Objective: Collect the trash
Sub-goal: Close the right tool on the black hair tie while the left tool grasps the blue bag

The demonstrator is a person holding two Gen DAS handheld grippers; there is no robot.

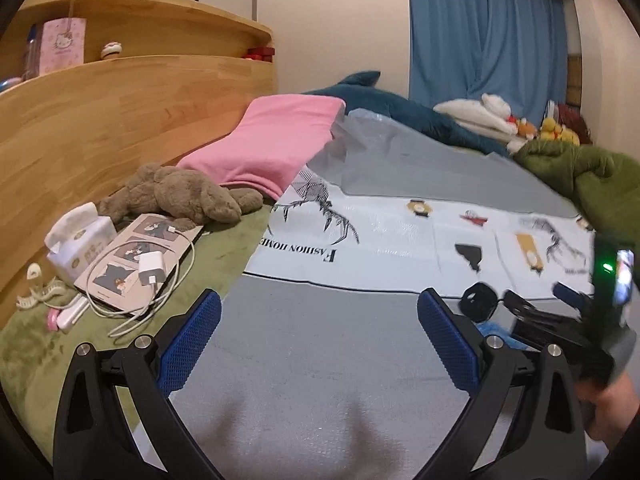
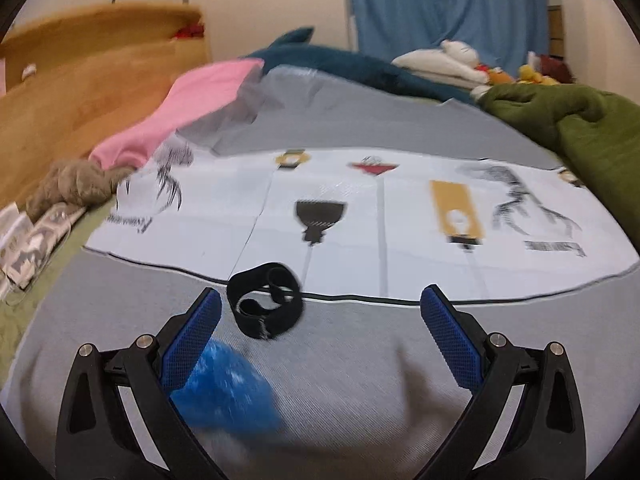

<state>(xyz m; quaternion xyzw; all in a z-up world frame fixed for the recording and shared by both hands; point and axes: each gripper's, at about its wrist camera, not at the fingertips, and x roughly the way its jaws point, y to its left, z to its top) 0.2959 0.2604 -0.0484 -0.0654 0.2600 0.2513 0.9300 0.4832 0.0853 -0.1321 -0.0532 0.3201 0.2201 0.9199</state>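
A crumpled blue plastic bag (image 2: 224, 386) lies on the grey mat, just inside the left finger of my right gripper (image 2: 320, 312), which is open and empty. A black looped strap (image 2: 266, 304) lies just beyond the bag, between the fingers. In the left wrist view my left gripper (image 1: 320, 312) is open and empty over bare grey mat (image 1: 320, 360). The black strap (image 1: 478, 303) and a bit of the blue bag (image 1: 494, 330) show at its right, with the right gripper's black body (image 1: 560, 328) beside them.
A printed white sheet (image 1: 400, 240) covers the mat's middle. A pink pillow (image 1: 272, 144), brown plush (image 1: 180, 196), tissue pack (image 1: 80, 244), charger and cable on a booklet (image 1: 150, 268) lie at left by the wooden headboard (image 1: 100, 120). A green blanket (image 2: 580, 128) is at right.
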